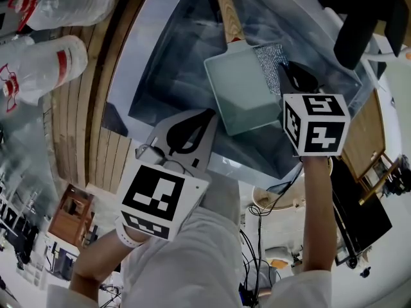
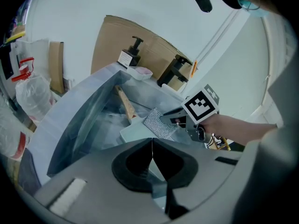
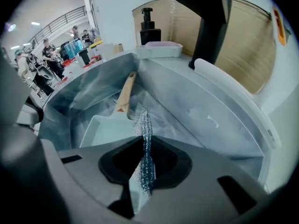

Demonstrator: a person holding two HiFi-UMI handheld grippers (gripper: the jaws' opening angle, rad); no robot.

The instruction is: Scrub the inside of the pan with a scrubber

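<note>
Sink (image 1: 160, 76) holds pan (image 1: 241, 92), wooden hdl; soap pump (image 3: 150, 29) at back rim.

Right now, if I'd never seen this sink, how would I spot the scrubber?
Look into the steel sink, at the square pale pan with a wooden handle lying in it. At the pan's edge is a thin sheet shut in the right gripper: the scrubber, the only glittery silver mesh there.

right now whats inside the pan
Only the mesh scrubber, shut in the right gripper, over the right side of the square pan. The rest of its floor shows pale and bare; the patch under the scrubber is covered.
</note>
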